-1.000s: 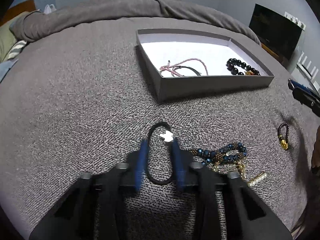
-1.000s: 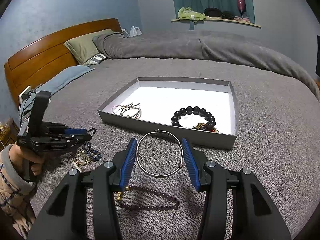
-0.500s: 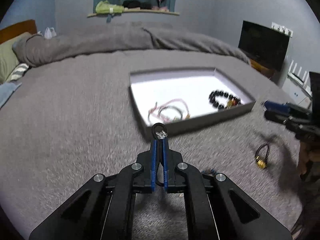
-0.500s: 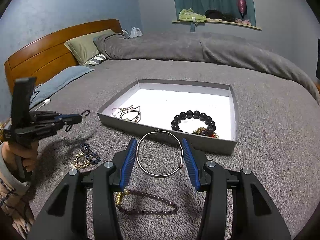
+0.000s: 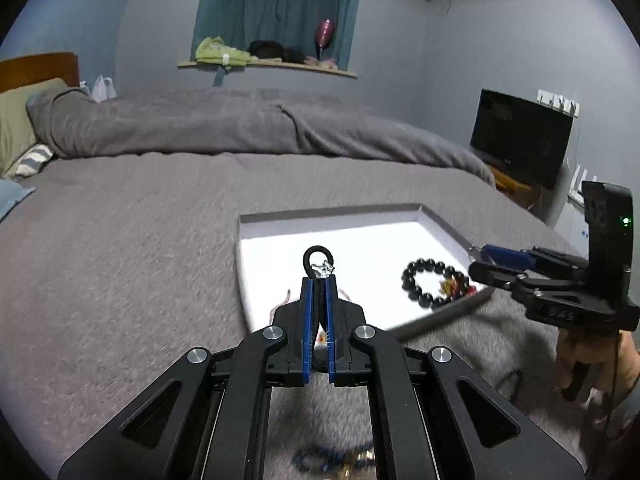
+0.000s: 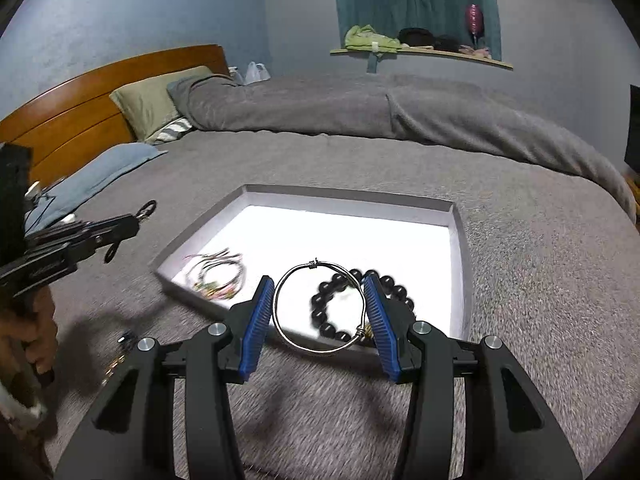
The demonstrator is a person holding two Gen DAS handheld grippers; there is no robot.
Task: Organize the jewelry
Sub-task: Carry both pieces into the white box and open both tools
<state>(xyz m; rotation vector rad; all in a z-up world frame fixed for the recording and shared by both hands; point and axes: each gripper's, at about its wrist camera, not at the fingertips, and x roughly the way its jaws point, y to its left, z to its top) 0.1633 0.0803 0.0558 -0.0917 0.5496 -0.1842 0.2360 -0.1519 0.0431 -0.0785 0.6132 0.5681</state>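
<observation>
While tilted downward, both hand-held grippers (image 5: 319,280) (image 6: 319,312) carry bracelets.

place: home bedroom | signs: bed (image 6: 360,168), wooden headboard (image 6: 80,108), pillow (image 6: 152,100), probably a TV (image 5: 520,136)

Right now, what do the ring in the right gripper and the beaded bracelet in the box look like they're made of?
Hoop bangle: thin silvery metal wire, shiny, with wound wire wraps at its joins. Beaded bracelet: glossy black round beads, maybe stone, glass or plastic; can't tell.
</observation>
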